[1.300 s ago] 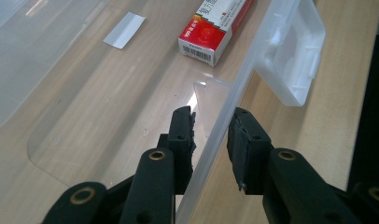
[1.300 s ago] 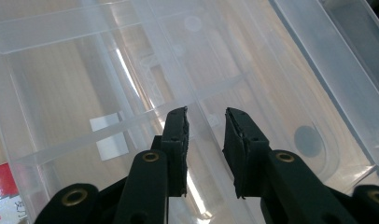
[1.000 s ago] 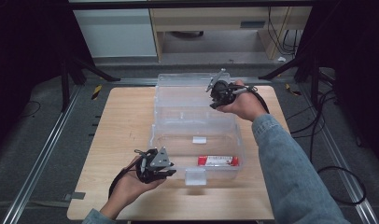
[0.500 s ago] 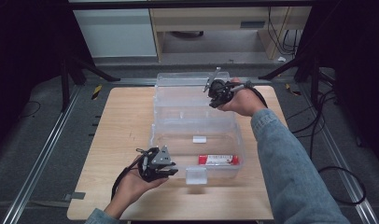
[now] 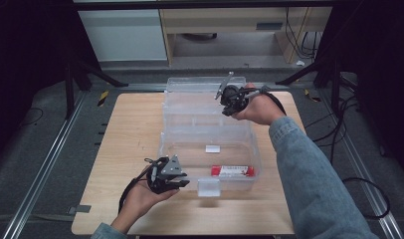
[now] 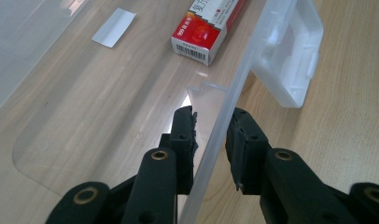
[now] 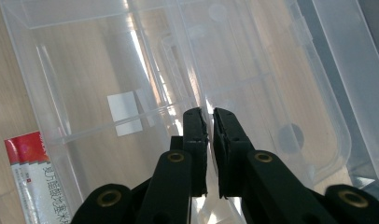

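- High view: a clear plastic box [image 5: 210,144] is sitting mid-frame on the wooden table [image 5: 125,129], its lid [image 5: 202,89] lying open toward the top of the frame. A red and white carton [image 5: 233,171] is lying in the box at lower right, a white label [image 5: 213,148] just above it.
- The left gripper [image 5: 180,180] is clamping the box's front wall at lower centre-left; the right gripper [image 5: 225,99] is pinching clear plastic near the hinge line at upper centre-right.
- Bare table is lying wide at the left of the box, and a narrow strip is running along the bottom edge.
- Left gripper view: the left gripper [image 6: 212,128] is straddling the thin clear wall, pads pressing on it. The latch flap [image 6: 290,56] is hanging at upper right; the carton [image 6: 206,28] is showing at top centre.
- Right gripper view: the right gripper [image 7: 210,116], having just been closing, is standing narrow on a clear edge inside the box [image 7: 131,65]. The carton [image 7: 31,172] is sitting at lower left.
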A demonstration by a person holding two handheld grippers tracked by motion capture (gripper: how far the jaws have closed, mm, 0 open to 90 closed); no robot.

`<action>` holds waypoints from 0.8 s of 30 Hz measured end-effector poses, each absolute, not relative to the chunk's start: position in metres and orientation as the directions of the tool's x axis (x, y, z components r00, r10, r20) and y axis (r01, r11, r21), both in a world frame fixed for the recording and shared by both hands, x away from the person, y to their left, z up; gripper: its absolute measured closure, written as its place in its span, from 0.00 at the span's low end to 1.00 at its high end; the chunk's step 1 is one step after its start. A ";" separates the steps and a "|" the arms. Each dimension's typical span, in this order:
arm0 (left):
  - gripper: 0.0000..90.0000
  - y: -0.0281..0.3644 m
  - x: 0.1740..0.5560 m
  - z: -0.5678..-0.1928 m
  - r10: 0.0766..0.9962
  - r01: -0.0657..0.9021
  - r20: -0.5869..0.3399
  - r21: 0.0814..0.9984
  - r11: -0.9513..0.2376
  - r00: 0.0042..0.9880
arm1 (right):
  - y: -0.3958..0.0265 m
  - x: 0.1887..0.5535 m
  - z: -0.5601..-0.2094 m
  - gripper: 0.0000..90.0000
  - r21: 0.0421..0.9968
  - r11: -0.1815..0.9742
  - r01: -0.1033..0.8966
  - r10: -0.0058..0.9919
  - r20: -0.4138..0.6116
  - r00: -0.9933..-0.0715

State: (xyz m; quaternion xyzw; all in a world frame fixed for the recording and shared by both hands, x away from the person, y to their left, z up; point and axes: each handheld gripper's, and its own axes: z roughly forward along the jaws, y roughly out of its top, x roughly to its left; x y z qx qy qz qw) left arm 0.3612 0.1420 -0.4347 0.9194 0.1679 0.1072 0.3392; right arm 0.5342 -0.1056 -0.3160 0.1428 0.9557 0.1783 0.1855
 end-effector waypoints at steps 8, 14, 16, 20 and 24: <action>0.80 0.143 0.362 -0.434 0.379 0.237 0.081 0.657 -0.716 0.922 | -0.109 0.525 -0.312 0.94 0.430 0.880 0.204 0.351 -0.298 -0.888; 0.80 0.143 0.362 -0.435 0.382 0.239 0.078 0.661 -0.711 0.921 | -0.110 0.521 -0.309 0.94 0.434 0.879 0.199 0.346 -0.293 -0.891; 0.80 0.143 0.362 -0.435 0.382 0.239 0.078 0.662 -0.711 0.921 | -0.110 0.520 -0.309 0.94 0.435 0.879 0.198 0.346 -0.292 -0.892; 0.80 0.143 0.361 -0.435 0.385 0.240 0.078 0.663 -0.709 0.920 | -0.109 0.513 -0.306 0.94 0.439 0.878 0.193 0.344 -0.297 -0.890; 0.80 0.143 0.362 -0.435 0.387 0.243 0.075 0.665 -0.706 0.919 | -0.111 0.509 -0.304 0.94 0.449 0.874 0.185 0.341 -0.297 -0.892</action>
